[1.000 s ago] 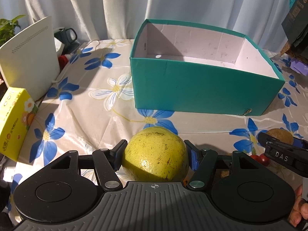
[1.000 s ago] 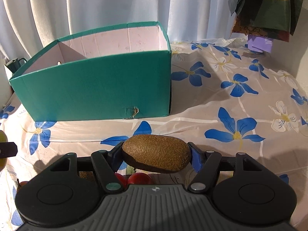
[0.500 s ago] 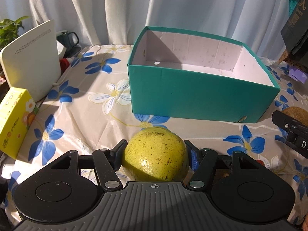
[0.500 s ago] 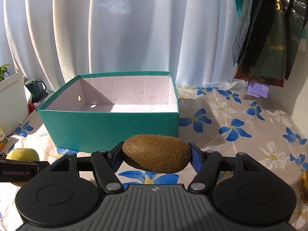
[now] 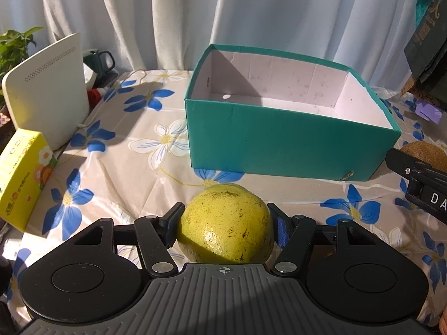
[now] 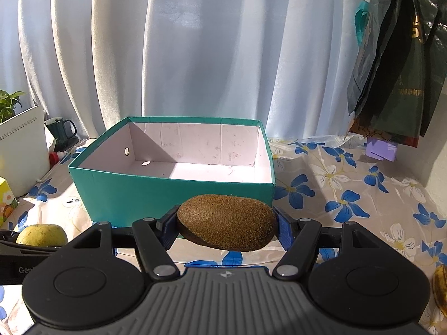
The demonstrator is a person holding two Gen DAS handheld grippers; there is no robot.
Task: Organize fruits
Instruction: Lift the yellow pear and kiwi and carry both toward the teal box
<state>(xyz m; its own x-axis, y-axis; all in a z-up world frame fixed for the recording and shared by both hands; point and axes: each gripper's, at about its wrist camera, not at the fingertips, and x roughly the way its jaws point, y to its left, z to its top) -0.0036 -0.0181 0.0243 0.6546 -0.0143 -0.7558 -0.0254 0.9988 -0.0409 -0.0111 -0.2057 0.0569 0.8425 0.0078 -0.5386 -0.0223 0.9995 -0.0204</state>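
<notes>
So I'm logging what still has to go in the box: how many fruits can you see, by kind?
Yellow citrus fruit, held in the left gripper: 1
Kiwi, held in the right gripper: 1
Banana, only its edge showing at the right of the table: 1
Total: 3
The green box holds none yet.

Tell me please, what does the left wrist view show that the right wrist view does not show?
Only the left wrist view shows the left gripper shut on the yellow-green citrus fruit from close up, and the whole yellow carton at the table's edge.

Only the right wrist view shows the right gripper shut on the kiwi from close up, and a banana tip at the right edge.

Both show the empty teal box, the floral tablecloth, the white device and the curtain.
</notes>
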